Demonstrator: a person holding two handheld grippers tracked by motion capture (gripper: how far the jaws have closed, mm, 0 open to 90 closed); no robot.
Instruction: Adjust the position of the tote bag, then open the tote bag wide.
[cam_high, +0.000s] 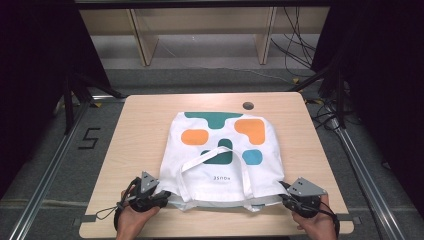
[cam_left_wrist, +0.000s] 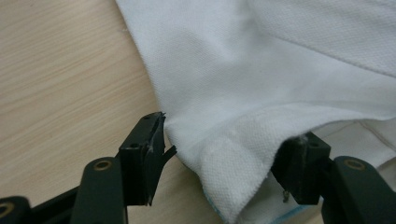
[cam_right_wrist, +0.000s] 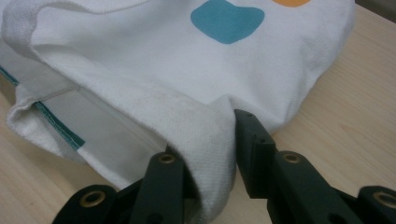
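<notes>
The left claw (cam_high: 159, 196) sits at the near left corner of a white tote bag (cam_high: 220, 150), held in the person's left hand (cam_high: 131, 220). In the left gripper view its two black jaws stand apart, with the bag's hemmed corner (cam_left_wrist: 233, 172) lying between them; the left jaw stands beside the cloth with a small gap, the right one sits at the cloth's edge, and neither pinches it, so this claw is open.

The right claw (cam_high: 286, 196) is at the bag's near right corner, held in the right hand (cam_high: 317, 225). In the right gripper view a fold of the white cloth (cam_right_wrist: 205, 140) runs down between its jaws, and both jaws lie against it, so this claw grips the bag's corner.

The bag lies flat on the light wooden surface (cam_high: 140, 140), about in its middle, with its open mouth toward the person and its bottom toward the far edge. Its top face carries rounded patches in dark green (cam_high: 212, 119), orange (cam_high: 250, 130) and light blue (cam_high: 252, 157). One white handle (cam_high: 212, 160) lies folded back over the print. In the right gripper view a teal stitched line (cam_right_wrist: 58, 122) runs along the inner edge of the mouth. A round hole (cam_high: 247, 105) sits in the surface just beyond the bag's far edge.
</notes>
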